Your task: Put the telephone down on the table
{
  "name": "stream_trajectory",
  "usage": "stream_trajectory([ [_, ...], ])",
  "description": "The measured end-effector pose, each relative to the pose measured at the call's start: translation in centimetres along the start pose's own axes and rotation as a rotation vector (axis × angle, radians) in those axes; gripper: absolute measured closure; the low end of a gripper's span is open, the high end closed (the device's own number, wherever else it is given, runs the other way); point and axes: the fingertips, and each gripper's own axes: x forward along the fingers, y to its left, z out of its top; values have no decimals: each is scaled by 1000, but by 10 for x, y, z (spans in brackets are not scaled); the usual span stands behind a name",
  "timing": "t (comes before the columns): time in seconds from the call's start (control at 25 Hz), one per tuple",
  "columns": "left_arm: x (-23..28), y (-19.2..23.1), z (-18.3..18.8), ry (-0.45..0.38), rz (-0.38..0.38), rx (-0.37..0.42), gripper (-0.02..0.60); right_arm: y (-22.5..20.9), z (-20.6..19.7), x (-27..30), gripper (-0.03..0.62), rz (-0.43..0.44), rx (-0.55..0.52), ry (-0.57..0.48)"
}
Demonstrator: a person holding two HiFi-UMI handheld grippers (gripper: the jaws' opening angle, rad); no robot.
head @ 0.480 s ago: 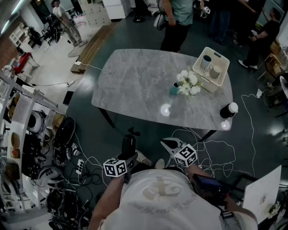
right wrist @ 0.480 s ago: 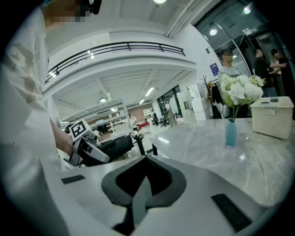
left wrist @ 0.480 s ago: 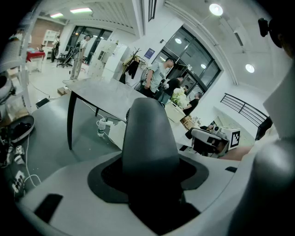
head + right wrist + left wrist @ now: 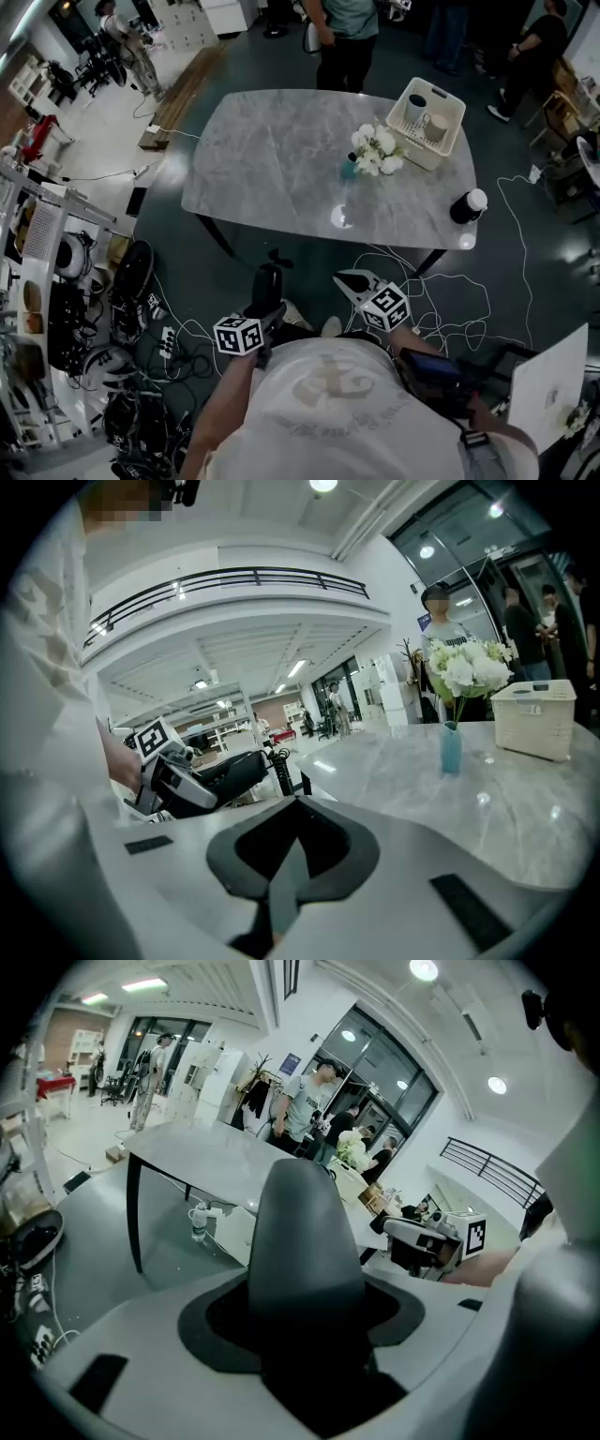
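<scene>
Telephone [image 4: 305,1241] is sitting pinched in the left gripper [image 4: 266,314], short of the table [image 4: 272,159]; the right gripper [image 4: 345,279] is idling, jaws pressed together. Next move likely needs reaching forward and lowering it.

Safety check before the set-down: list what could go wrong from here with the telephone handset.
The person stands short of the table, with loose cables on the floor ahead: a trip is possible. The telephone handset in the left gripper trails a coiled cord, which may snag. A careless set-down near the flower vase could tip it.
</scene>
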Motion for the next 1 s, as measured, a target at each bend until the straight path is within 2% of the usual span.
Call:
stream_trajectory([
  [0.56, 19, -2, 14, 21, -40, 13, 305, -15, -5, -1, 579, -46, 33, 15],
  [1.0, 48, 16, 49, 55, -81, 26, 305, -42, 7, 26, 579, -85, 51, 40],
])
